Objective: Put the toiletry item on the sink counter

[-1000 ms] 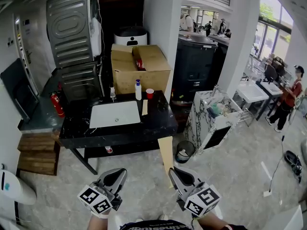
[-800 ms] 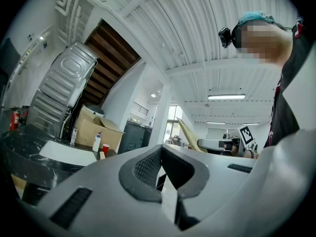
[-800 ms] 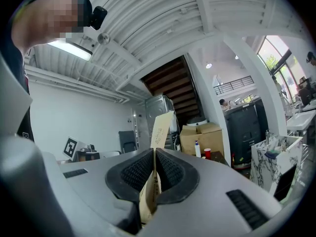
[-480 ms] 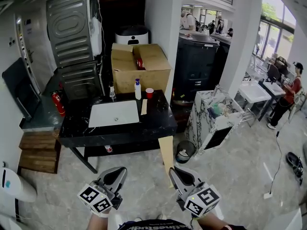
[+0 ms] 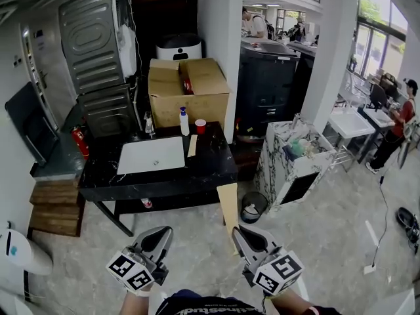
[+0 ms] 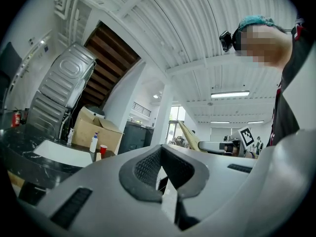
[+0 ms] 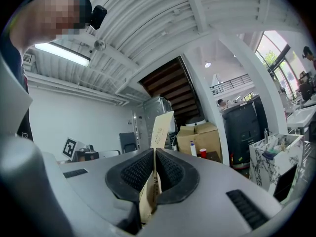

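A long flat tan toiletry box [image 5: 227, 210] stands upright with my right gripper [image 5: 241, 237] shut on its lower end; in the right gripper view the box [image 7: 160, 126] rises from between the closed pads. My left gripper [image 5: 159, 239] is low at the left, shut and empty, and the left gripper view shows the left gripper [image 6: 160, 154] with its pads together. Well ahead of both stands the black marble sink counter [image 5: 210, 165] with a white basin [image 5: 151, 155]. A white pump bottle [image 5: 183, 121], a red cup [image 5: 200, 126] and another tan box [image 5: 191, 146] sit on it.
A cardboard box [image 5: 188, 90] stands behind the counter, beside a white pillar [image 5: 223, 38]. To the right are a marble-patterned cabinet [image 5: 289, 166] and a small bin [image 5: 251, 208]. Wooden steps [image 5: 52, 205] and a fire extinguisher [image 5: 81, 143] lie left. A person [image 5: 397, 126] stands far right.
The counter has drifted slightly left and up in the head view. Both grippers keep their places, the right one still holding the tan box.
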